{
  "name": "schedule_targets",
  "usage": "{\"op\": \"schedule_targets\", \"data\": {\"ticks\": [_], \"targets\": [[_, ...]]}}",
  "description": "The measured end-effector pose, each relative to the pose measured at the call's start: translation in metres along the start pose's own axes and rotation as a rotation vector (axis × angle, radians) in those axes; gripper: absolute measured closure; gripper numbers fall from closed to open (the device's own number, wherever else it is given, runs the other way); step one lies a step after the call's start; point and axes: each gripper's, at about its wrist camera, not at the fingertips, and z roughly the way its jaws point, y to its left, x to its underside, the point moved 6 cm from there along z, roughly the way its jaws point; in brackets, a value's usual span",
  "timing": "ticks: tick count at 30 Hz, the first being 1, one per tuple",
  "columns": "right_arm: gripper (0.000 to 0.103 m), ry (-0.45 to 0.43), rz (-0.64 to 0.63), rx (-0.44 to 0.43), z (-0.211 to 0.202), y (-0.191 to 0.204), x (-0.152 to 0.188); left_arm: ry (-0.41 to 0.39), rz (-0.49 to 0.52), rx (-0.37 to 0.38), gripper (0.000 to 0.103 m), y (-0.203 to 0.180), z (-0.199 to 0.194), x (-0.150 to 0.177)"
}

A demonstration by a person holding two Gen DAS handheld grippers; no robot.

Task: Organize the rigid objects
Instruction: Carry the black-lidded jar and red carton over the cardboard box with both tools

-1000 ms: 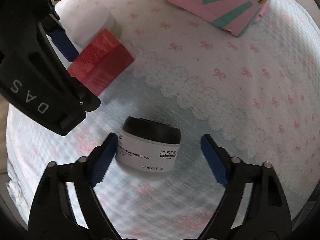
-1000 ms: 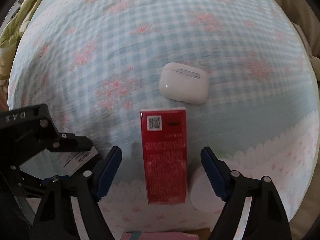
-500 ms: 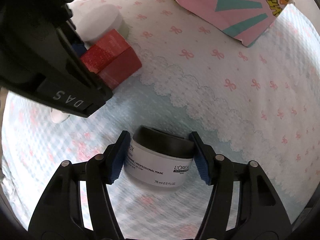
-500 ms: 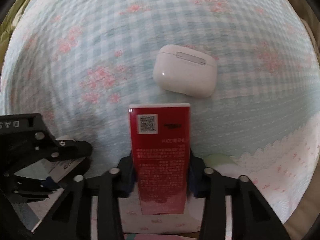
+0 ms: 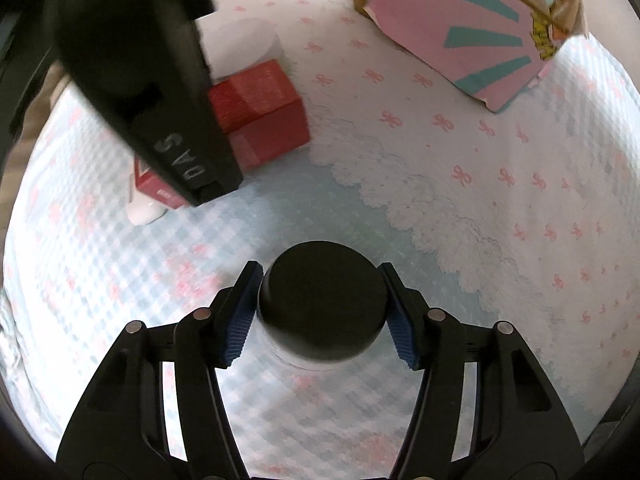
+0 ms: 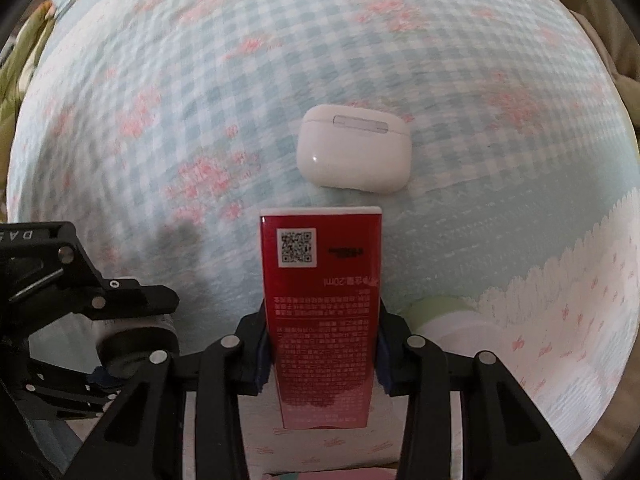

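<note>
My left gripper (image 5: 322, 312) is shut on a white cream jar with a black lid (image 5: 323, 300), its blue pads pressed on both sides. My right gripper (image 6: 320, 344) is shut on a long red box (image 6: 320, 304) and holds it just above the bedspread. The red box also shows in the left wrist view (image 5: 260, 116), partly hidden by the right gripper's black body (image 5: 160, 92). A white earbud case (image 6: 354, 154) lies just beyond the red box. The left gripper with its jar shows at lower left in the right wrist view (image 6: 132, 332).
A pink and teal cardboard box (image 5: 472, 24) stands open at the back right. A white round container (image 5: 244, 44) sits behind the red box. The blue checked bedspread (image 6: 200, 80) meets a white bow-print cloth (image 5: 440, 152) at a scalloped edge.
Both grippers closed: the left one on the jar, the right one on the red box. The jar now stands lid-up between the left fingers; the red box has risen slightly.
</note>
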Motion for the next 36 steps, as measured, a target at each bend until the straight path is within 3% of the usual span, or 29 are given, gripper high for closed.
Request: {"op": "schedule_targets", "data": {"ticks": [4, 10, 18, 26, 36], "targets": [[0.065, -0.035, 0.046, -0.009, -0.019, 0.002, -0.007, -0.013, -0.067, 0.010, 0.049, 0.012, -0.016, 0.008], [0.065, -0.081, 0.136, -0.014, -0.054, -0.001, -0.006, -0.022, -0.259, 0.067, 0.049, 0.035, -0.042, 0.028], [0.065, -0.164, 0.320, -0.019, -0.112, -0.005, 0.022, -0.067, -0.424, 0.079, 0.049, 0.067, -0.093, 0.043], [0.065, -0.256, 0.559, -0.045, -0.170, 0.009, 0.071, -0.152, -0.504, 0.122, 0.049, 0.075, -0.161, 0.014], [0.065, -0.385, 0.849, -0.057, -0.247, -0.004, 0.185, -0.239, -0.467, 0.165, 0.049, 0.044, -0.230, -0.068]]}}
